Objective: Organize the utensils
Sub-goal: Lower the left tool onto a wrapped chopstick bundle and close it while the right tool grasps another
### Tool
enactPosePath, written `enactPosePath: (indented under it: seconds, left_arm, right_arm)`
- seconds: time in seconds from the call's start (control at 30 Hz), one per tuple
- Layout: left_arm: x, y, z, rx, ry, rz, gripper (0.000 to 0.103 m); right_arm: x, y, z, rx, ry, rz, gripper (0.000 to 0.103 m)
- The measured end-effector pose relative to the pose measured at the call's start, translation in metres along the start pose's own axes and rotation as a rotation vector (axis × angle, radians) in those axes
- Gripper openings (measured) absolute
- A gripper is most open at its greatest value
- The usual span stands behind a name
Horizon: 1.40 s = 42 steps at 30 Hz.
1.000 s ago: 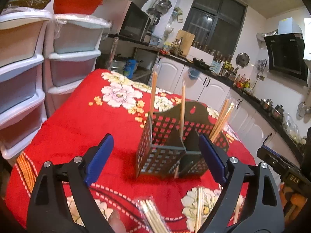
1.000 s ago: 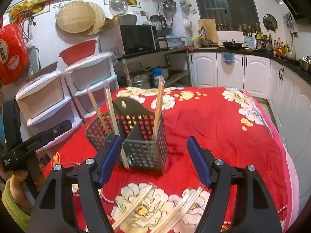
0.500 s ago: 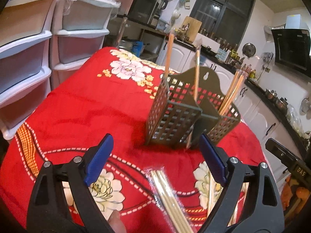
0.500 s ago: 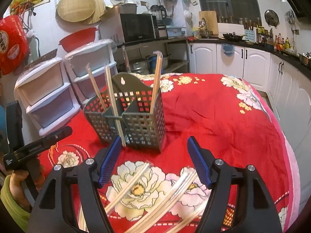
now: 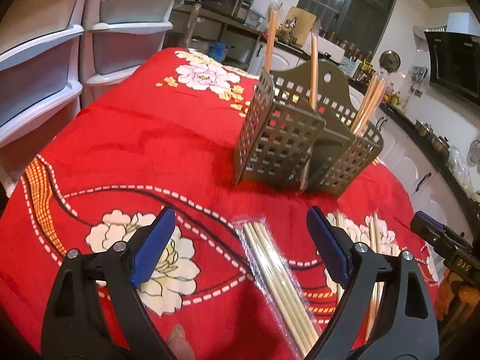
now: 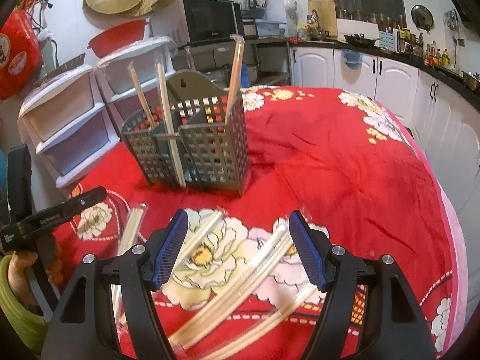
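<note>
Look at the right gripper at the right edge of your left camera; its black body reads "DAS"; lettering on your left gripper, the microwave and the red bag stays too small to read.

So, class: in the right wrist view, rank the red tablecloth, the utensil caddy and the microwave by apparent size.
1. Red tablecloth
2. Utensil caddy
3. Microwave, though it sits farther away, so true size is unsure.

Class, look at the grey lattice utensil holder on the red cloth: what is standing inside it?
Wrapped chopsticks stand upright in the utensil holder, spread across its compartments. Their lower ends show only partly through the lattice; the holder's floor is hidden.
</note>
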State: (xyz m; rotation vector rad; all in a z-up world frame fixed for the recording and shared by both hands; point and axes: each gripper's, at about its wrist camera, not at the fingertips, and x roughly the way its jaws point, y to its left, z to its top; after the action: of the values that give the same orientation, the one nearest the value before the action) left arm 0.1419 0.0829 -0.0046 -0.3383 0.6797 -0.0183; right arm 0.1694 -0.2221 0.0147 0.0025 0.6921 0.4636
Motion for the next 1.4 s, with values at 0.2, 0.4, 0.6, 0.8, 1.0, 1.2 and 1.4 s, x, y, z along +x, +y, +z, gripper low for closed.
enactPosePath:
  seconds: [0.2, 0.4, 0.6, 0.8, 1.0, 1.2, 1.4]
  left_arm:
    - [0.006, 0.000, -0.011, -0.007, 0.051, -0.010, 0.069]
    - [0.016, 0.003, -0.023, -0.026, 0.112, -0.009, 0.050]
    - [0.022, 0.004, -0.030, -0.035, 0.153, -0.004, 0.036]
    - [0.033, -0.001, -0.026, -0.014, 0.181, 0.014, 0.032]
    - [0.042, -0.007, -0.020, 0.018, 0.199, 0.048, 0.031]
    - [0.051, -0.011, -0.014, 0.051, 0.198, 0.082, 0.024]
    - [0.060, -0.010, -0.008, 0.070, 0.194, 0.096, 0.019]
  right_arm:
    - [0.008, -0.006, -0.011, 0.020, 0.034, 0.001, 0.067]
    - [0.014, -0.017, -0.017, 0.043, 0.051, -0.004, 0.060]
    - [0.016, -0.023, -0.021, 0.055, 0.050, 0.005, 0.057]
    - [0.024, -0.033, -0.019, 0.076, 0.064, 0.003, 0.057]
    - [0.030, -0.041, -0.015, 0.087, 0.078, -0.017, 0.057]
    - [0.040, -0.049, -0.010, 0.087, 0.106, -0.041, 0.057]
    - [0.055, -0.055, -0.008, 0.087, 0.145, -0.054, 0.057]
